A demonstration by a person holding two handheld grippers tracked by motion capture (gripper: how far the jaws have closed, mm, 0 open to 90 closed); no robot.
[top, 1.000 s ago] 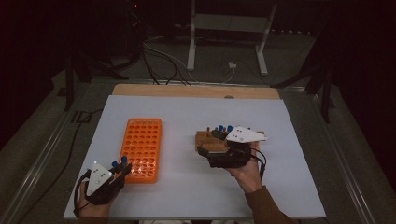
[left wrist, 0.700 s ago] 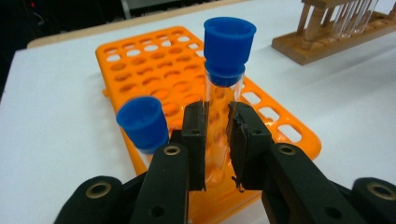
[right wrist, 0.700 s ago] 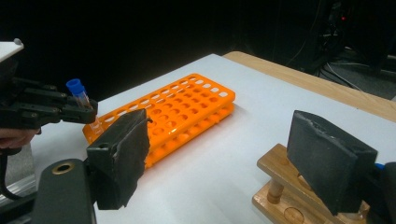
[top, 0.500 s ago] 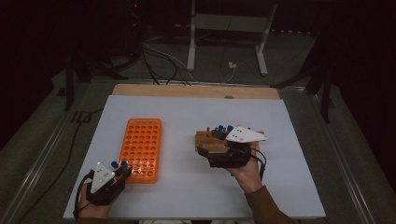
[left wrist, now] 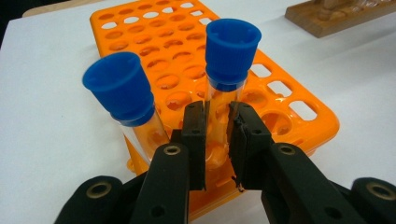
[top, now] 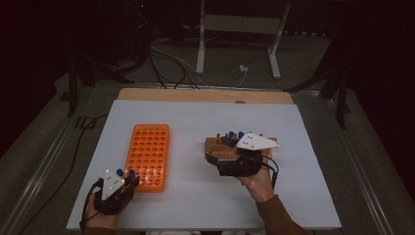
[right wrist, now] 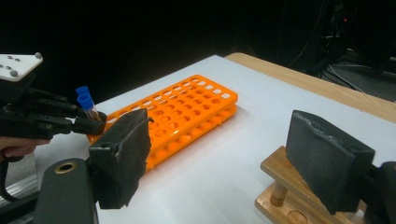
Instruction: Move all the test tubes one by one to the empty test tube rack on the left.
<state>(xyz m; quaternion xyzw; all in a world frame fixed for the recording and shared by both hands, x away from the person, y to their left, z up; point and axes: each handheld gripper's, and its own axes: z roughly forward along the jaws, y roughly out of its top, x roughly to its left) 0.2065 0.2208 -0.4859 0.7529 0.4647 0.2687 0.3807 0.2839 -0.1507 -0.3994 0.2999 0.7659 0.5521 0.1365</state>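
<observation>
A blue-capped tube [left wrist: 224, 88] is pinched in the left tool [left wrist: 216, 135] at the rack's [top: 148, 155] 7 o'clock corner, shifted slightly since before; right tool [right wrist: 229, 163] stays spread over the wooden stand [top: 220, 147]

Orange rack [left wrist: 261, 79]; blue tube caps [left wrist: 232, 39]

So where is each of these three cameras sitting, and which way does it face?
High view: above the table's near edge, looking forward and down; both forearms show.
Left gripper view: on the left gripper, facing the blue-capped clear tube it clamps.
Right gripper view: on the right gripper, facing the table.
All share the orange plastic rack.
</observation>
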